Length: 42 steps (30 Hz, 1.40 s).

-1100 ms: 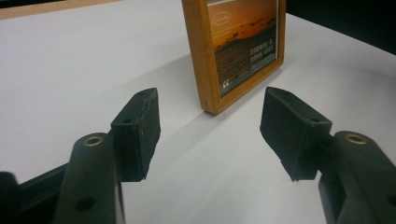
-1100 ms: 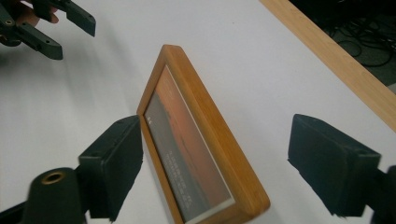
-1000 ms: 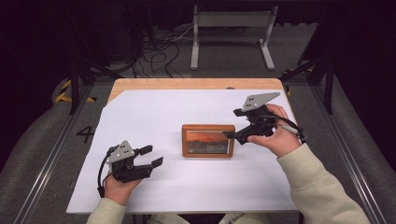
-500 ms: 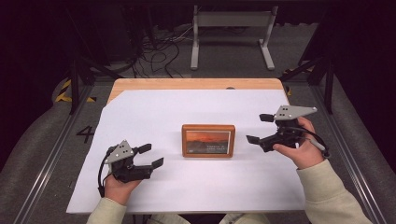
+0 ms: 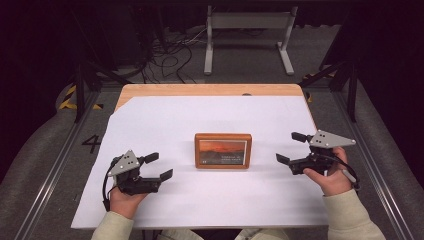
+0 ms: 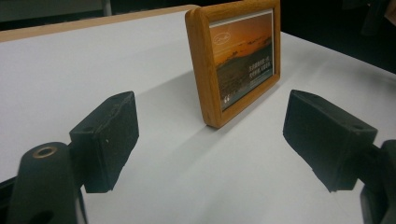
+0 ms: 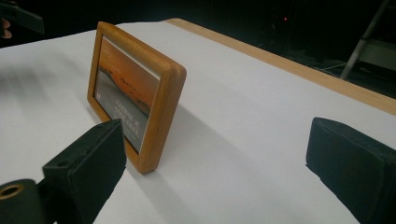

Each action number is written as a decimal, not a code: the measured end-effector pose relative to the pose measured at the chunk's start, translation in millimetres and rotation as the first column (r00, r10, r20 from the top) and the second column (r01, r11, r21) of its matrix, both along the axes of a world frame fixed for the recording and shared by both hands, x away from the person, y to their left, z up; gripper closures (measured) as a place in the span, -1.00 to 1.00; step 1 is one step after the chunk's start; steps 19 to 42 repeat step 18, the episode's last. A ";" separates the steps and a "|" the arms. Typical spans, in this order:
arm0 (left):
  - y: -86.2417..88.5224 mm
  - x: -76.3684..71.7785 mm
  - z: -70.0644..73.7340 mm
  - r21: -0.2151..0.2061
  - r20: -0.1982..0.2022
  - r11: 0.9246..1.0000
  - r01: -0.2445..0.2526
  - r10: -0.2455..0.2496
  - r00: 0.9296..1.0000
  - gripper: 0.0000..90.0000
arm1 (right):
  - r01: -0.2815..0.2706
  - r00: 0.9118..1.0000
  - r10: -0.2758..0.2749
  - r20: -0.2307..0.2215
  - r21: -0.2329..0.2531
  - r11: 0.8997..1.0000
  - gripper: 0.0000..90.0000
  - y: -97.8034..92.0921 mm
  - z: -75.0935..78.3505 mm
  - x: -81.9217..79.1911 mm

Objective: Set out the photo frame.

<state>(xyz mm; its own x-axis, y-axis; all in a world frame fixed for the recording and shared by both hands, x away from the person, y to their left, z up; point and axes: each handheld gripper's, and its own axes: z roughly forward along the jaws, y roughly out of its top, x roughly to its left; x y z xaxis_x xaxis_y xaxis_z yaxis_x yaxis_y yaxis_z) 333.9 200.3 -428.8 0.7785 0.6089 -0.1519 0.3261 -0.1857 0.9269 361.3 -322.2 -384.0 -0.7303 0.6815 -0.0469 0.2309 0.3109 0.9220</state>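
A wooden picture frame (image 5: 223,150) holding a sunset photo stands upright at the middle of the white-covered table (image 5: 210,120). My left gripper (image 5: 159,166) rests near the front left, open, with its jaws pointing at the frame from a short way off. In the left gripper view the frame (image 6: 238,56) stands beyond the empty gap of the left gripper (image 6: 210,140). My right gripper (image 5: 287,147) is to the right of the frame, open and apart from it. In the right gripper view the frame (image 7: 135,88) sits ahead and left of the right gripper (image 7: 219,163).
A strip of bare wood (image 5: 210,90) runs along the table's far edge. Beyond it are a metal stand (image 5: 247,35) and cables (image 5: 165,55) on the floor. Rails (image 5: 55,165) run along both sides of the table.
My right gripper has drawn back from the frame's right edge, moving right and toward the front. The frame stays standing. The left gripper has not moved.
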 end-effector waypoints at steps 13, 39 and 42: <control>-1.1 1.4 -1.5 0.006 0.021 1.000 0.000 0.000 1.000 -0.63 | 0.014 1.000 -0.014 0.010 -0.025 1.000 -0.89 0.3 -26.8 -5.4; -0.3 2.2 -1.7 0.000 0.006 1.000 -0.003 0.003 1.000 -0.63 | 0.018 1.000 -0.018 0.002 -0.040 0.999 -0.89 1.7 -30.3 -4.9; -0.3 2.2 -1.7 0.000 0.006 1.000 -0.003 0.003 1.000 -0.63 | 0.018 1.000 -0.018 0.002 -0.040 0.999 -0.89 1.7 -30.3 -4.9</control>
